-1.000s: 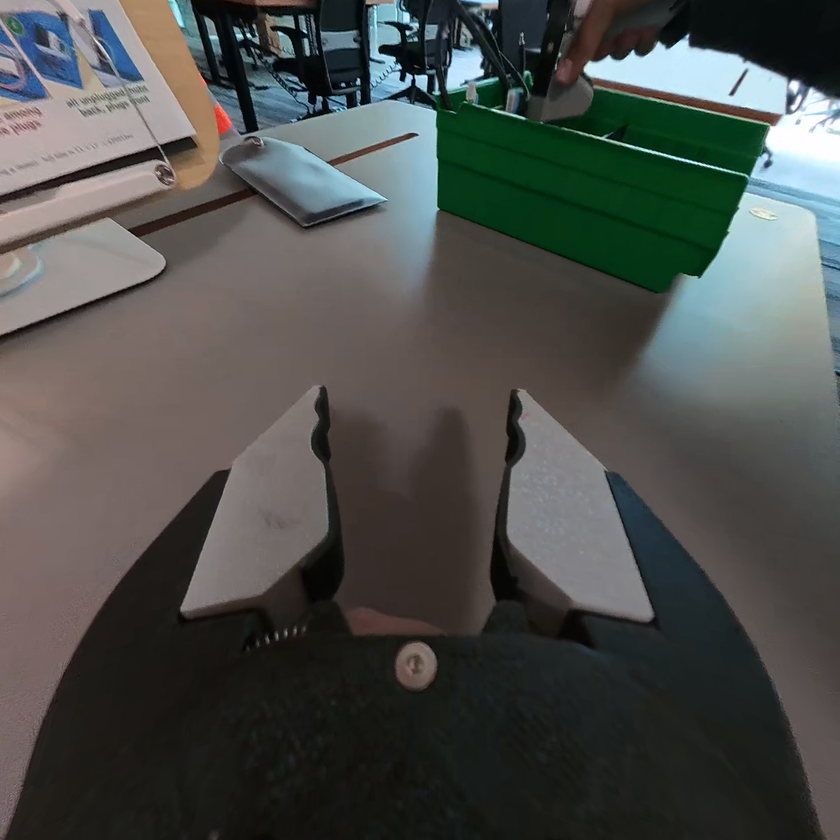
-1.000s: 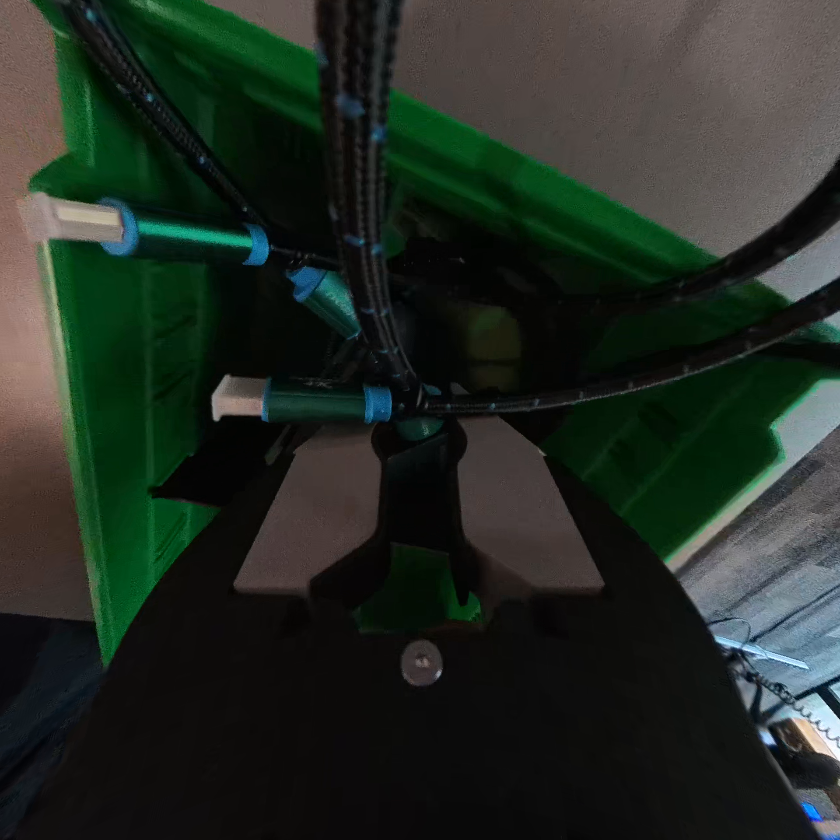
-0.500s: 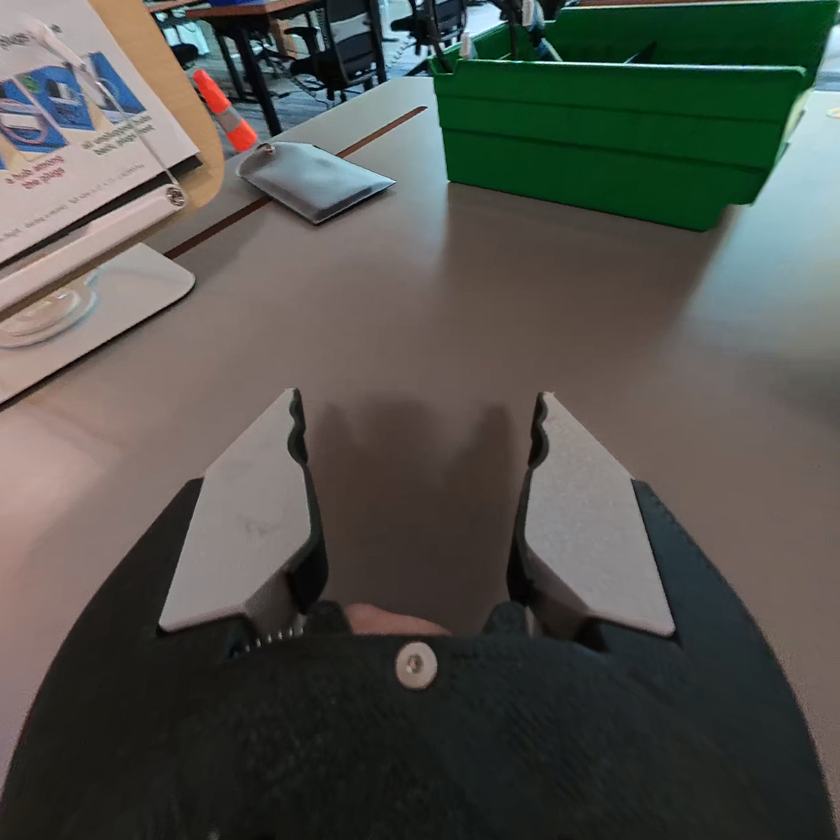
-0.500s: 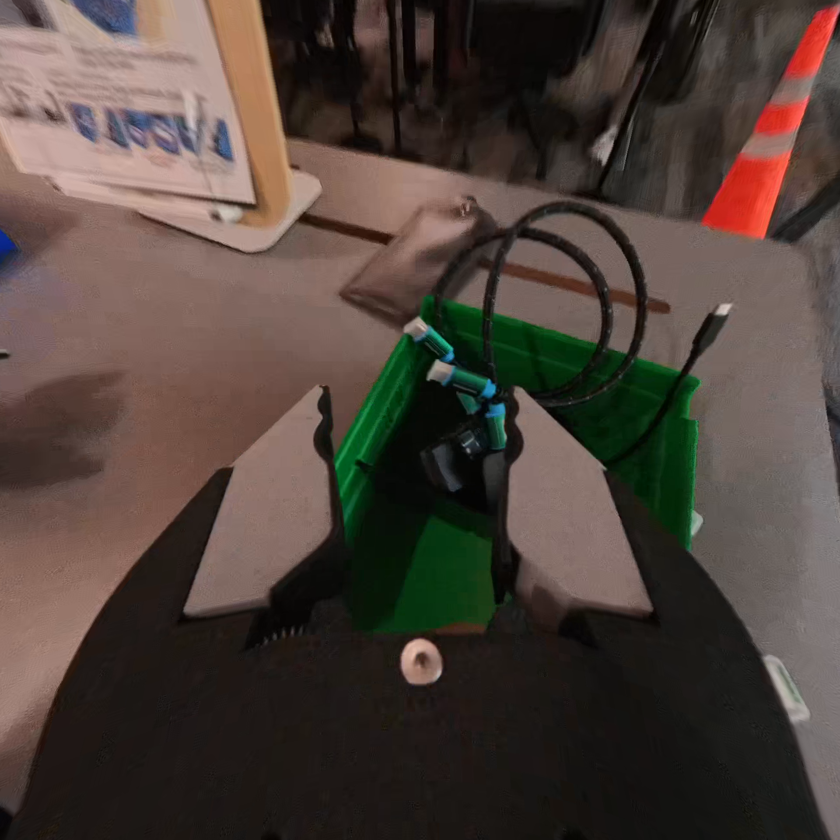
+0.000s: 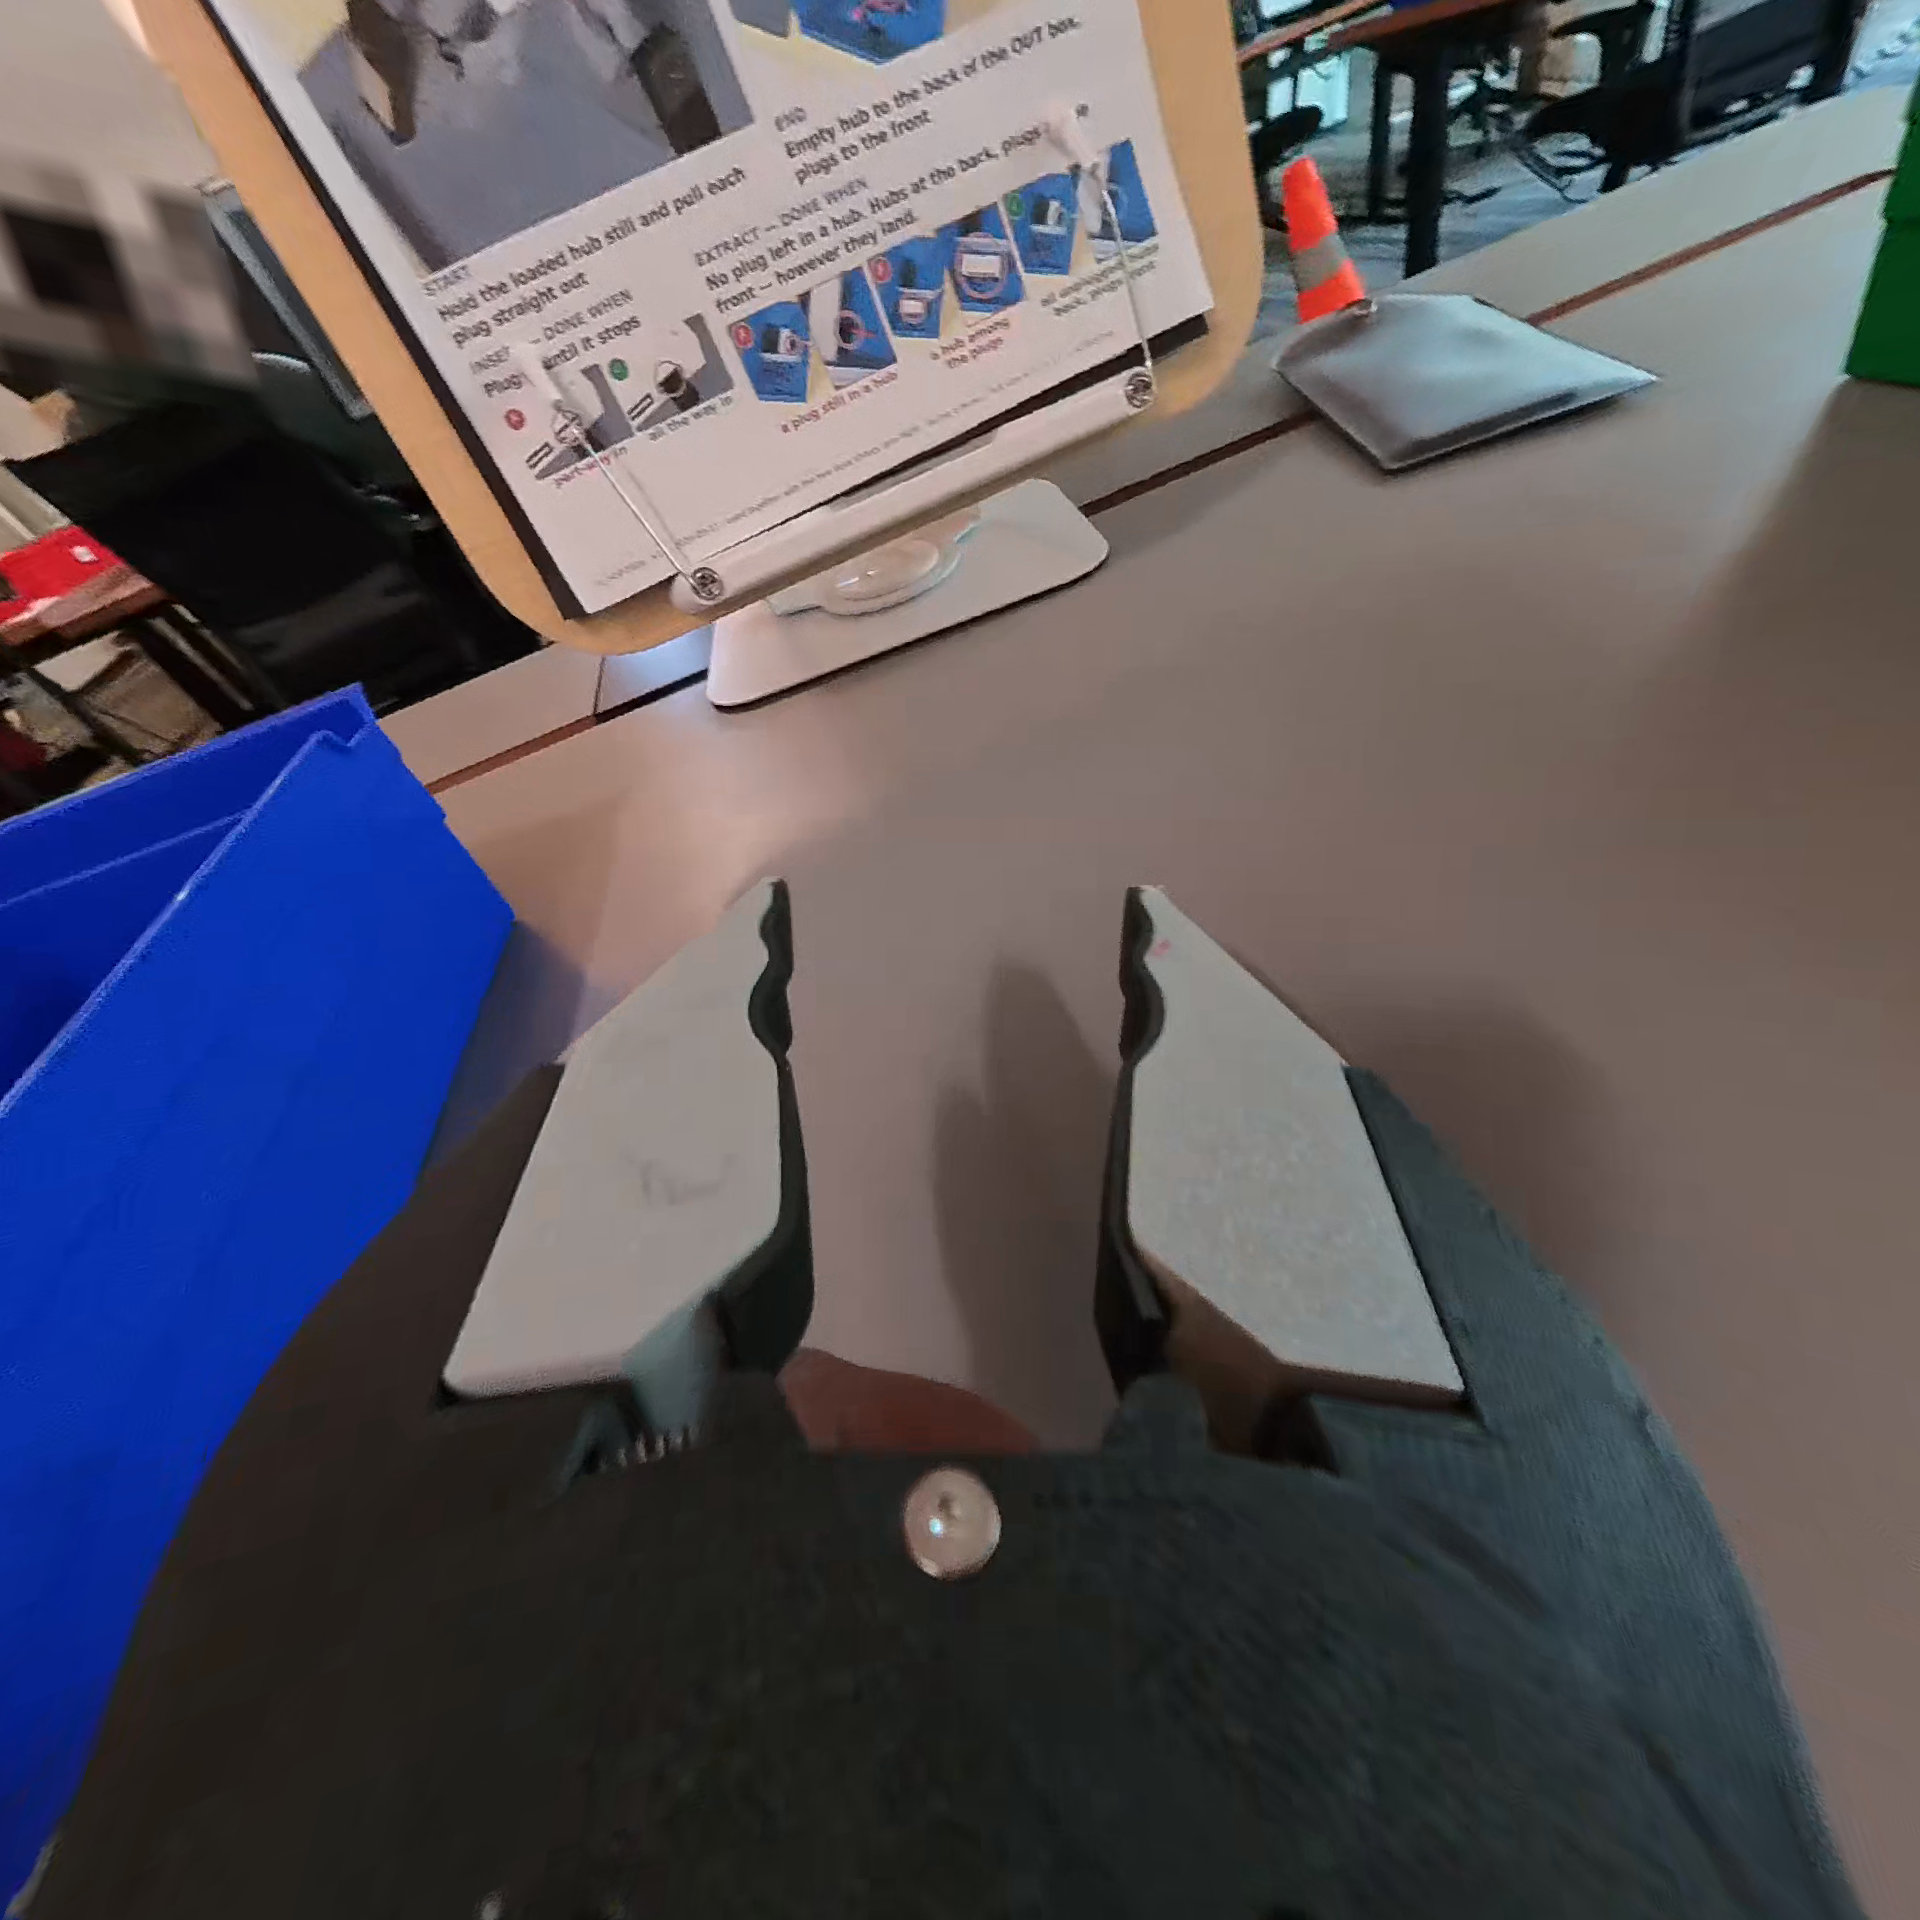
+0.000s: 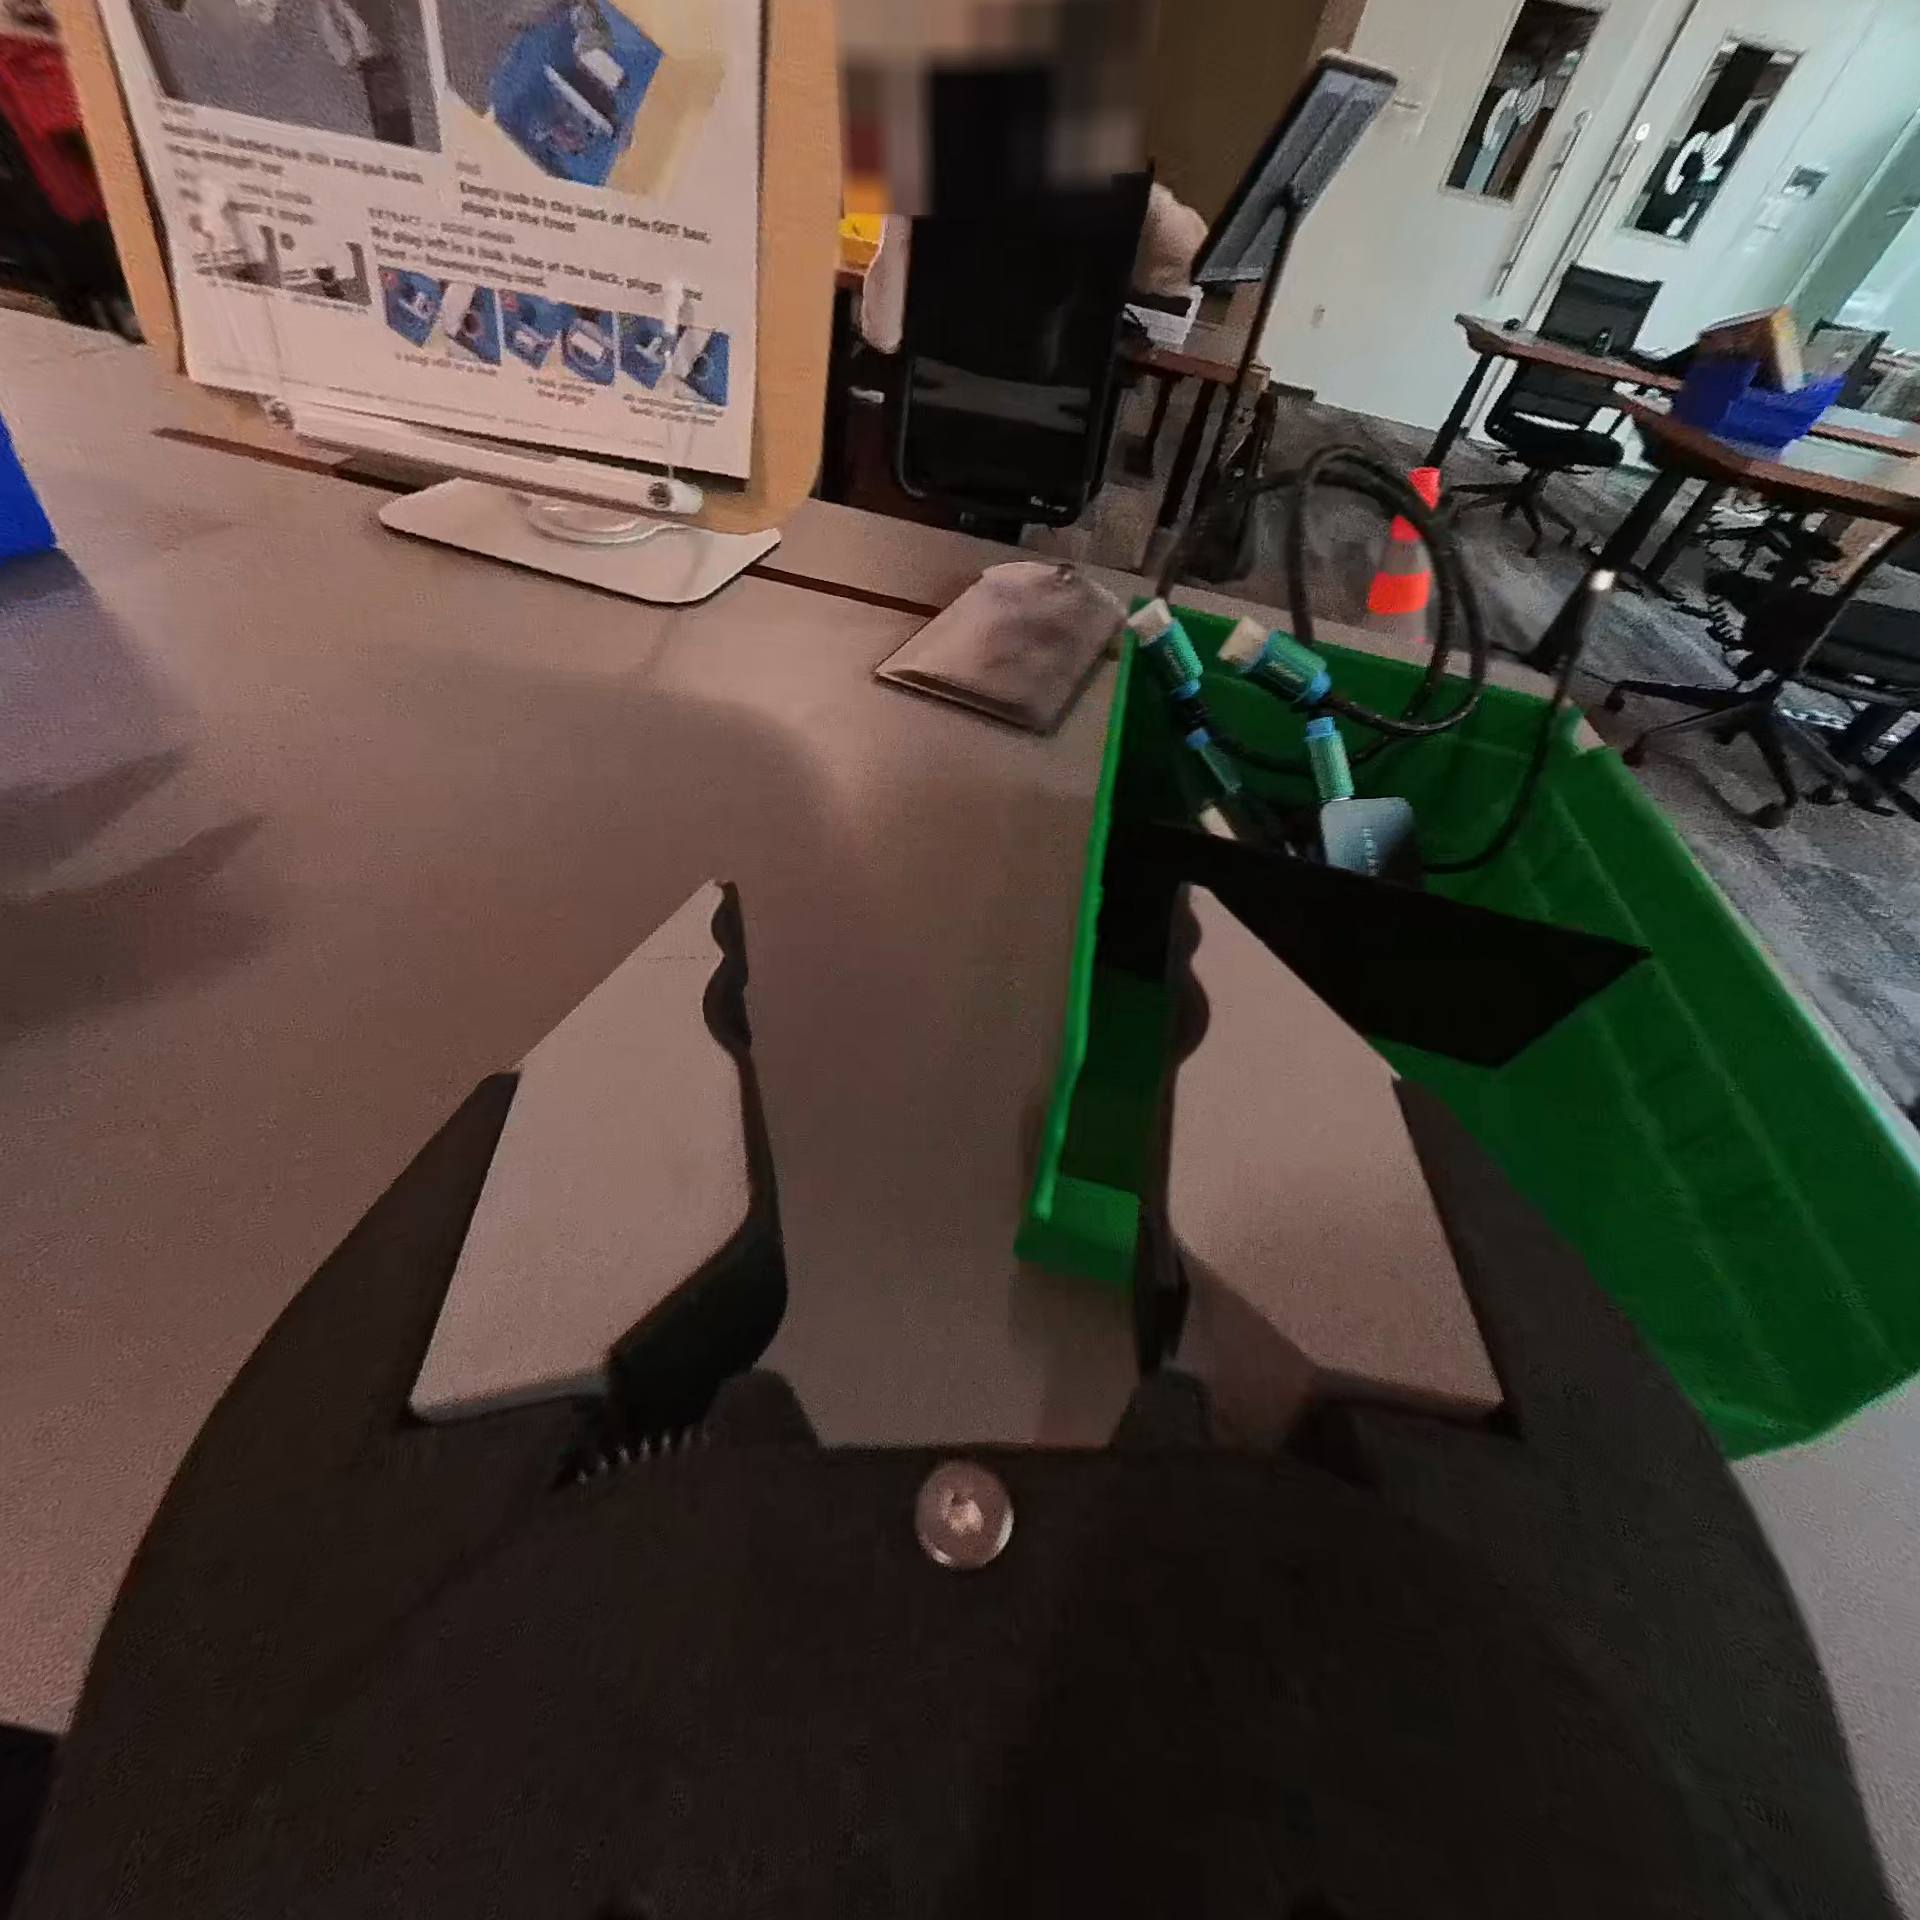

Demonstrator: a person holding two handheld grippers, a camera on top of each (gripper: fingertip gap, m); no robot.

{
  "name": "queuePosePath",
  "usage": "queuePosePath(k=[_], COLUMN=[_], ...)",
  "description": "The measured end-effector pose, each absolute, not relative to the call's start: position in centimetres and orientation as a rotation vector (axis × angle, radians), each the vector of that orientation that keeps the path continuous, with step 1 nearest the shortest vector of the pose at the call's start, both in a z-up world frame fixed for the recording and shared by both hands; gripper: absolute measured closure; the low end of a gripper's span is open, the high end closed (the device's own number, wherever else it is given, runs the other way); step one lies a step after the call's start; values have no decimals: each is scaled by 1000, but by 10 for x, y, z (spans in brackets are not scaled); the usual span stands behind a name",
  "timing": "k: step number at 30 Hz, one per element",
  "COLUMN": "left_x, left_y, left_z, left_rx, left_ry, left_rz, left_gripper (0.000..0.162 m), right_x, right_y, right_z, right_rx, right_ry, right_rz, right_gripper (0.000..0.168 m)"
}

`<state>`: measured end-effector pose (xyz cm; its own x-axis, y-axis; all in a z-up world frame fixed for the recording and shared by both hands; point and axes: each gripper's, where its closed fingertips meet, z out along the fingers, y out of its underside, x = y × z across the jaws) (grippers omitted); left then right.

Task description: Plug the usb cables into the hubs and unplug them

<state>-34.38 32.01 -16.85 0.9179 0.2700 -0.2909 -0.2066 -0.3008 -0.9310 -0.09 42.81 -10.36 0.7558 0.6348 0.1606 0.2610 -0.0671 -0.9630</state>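
Observation:
My left gripper (image 5: pixel 951 914) is open and empty above the grey table (image 5: pixel 1455 748), beside a blue bin (image 5: pixel 187 1039) at its left. My right gripper (image 6: pixel 956 904) is open and empty above the table (image 6: pixel 520 790), just left of a green bin (image 6: pixel 1662 1143). A black divider (image 6: pixel 1403 956) splits the green bin. Its far compartment holds a grey hub (image 6: pixel 1366 831) and black braided cables (image 6: pixel 1444 623) with teal plugs (image 6: pixel 1283 660). A corner of the green bin shows at the right edge of the left wrist view (image 5: pixel 1891 312).
An instruction sheet on a wooden stand (image 5: pixel 790 260) with a white base sits at the table's far side, also in the right wrist view (image 6: pixel 468 208). A grey pouch (image 5: pixel 1455 374) (image 6: pixel 997 649) lies beside it. An orange cone (image 5: pixel 1320 249), chairs and desks stand beyond.
The right gripper let go of the cable in the green bin, opened and drew back to the left of the bin. The left gripper swung left, from facing the green bin toward the blue bin and stand.

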Motion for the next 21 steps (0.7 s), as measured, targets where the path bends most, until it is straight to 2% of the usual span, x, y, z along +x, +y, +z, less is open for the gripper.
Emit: queuePosePath(k=[1, 7, 21], left_x=[-345, -340, -350], left_y=[319, 317, 317], left_z=[-167, -163, -163], left_rx=[-1806, -1776, -1776], left_ry=[-59, -88, -143], left_rz=[497, 495, 397], left_gripper=[101, 98, 91], right_x=[-10, -32, 0], right_y=[423, 412, 441], right_z=[-108, -126, -138], right_rx=[-1657, -1720, -1798], right_ry=[-743, -770, -643], right_rz=[372, 438, 387], right_gripper=[92, 86, 79])
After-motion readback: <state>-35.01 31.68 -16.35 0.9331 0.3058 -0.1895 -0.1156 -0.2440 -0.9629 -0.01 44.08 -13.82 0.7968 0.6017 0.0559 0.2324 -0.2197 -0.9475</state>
